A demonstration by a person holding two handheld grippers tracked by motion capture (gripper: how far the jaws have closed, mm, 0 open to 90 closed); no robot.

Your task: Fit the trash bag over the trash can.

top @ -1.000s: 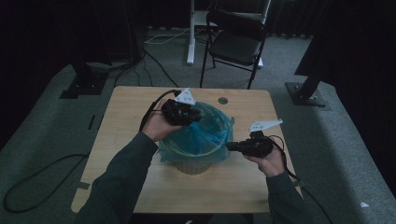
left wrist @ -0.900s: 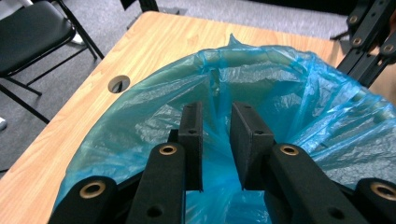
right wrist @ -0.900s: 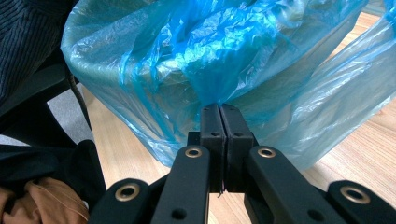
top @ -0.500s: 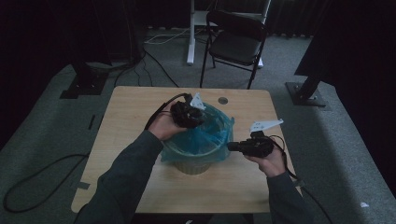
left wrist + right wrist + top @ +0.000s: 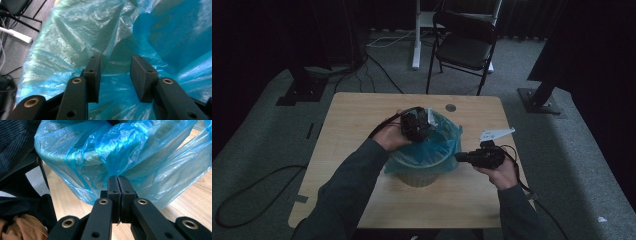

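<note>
Left gripper (image 5: 426, 121): over the far left rim of the bin, just been opening, let go now.
Left fingers (image 5: 93, 72): apart, a fold of bag in the gap, pads not pressing on it.
Right gripper (image 5: 117, 180): at the right side of the bin, clenched tight on a pinch of bag.
Right fingers (image 5: 113, 188): pressed together, thin blue plastic caught between the tips.
Blue bag (image 5: 432, 150): draped in and over the bin, crinkly, see-through; just ahead of the right tips, all around the left ones.
Bin (image 5: 417, 177): pale, round, under the bag, between both grippers.
Table (image 5: 357, 120): light wood, below the bin.
Sleeves: dark, coming in from the near edge.
Chair (image 5: 464, 47): black, well beyond the table.
</note>
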